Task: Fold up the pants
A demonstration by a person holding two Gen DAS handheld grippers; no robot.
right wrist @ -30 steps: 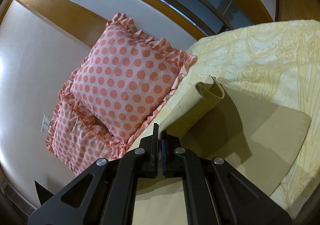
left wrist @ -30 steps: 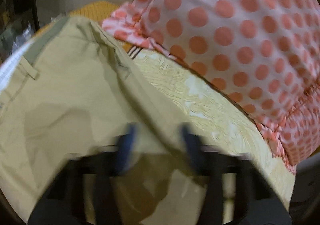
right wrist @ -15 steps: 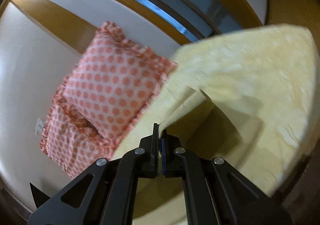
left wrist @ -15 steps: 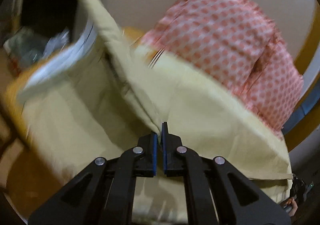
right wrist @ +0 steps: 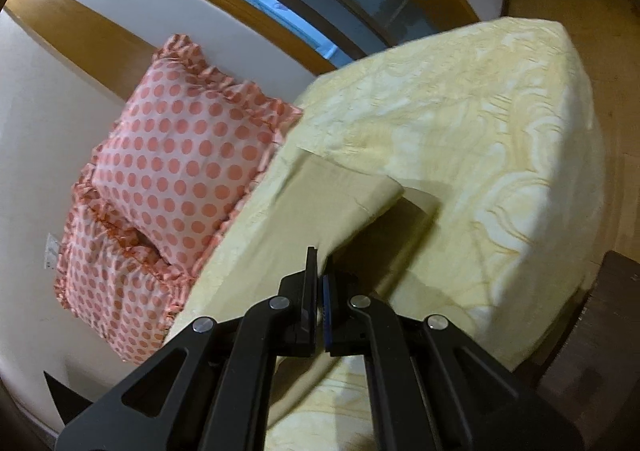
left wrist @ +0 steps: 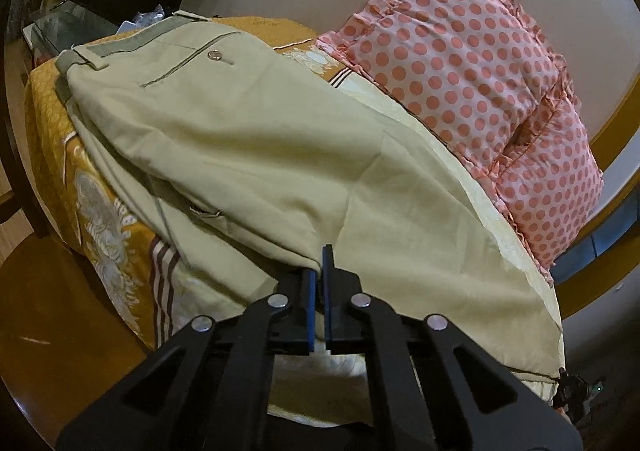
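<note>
The pants hem is hidden between the left gripper fingers.

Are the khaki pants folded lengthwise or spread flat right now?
Folded lengthwise: the khaki pants lie doubled, one leg over the other, back pocket up.

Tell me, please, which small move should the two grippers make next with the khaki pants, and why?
Probably carry both pinched edges across and lay them down flat. The left gripper is shut on the pants near the seat, and the right gripper is shut on the leg end, which hangs lifted over the bed. One leg seems folded over already, but the cloth sags and is wrinkled.
</note>
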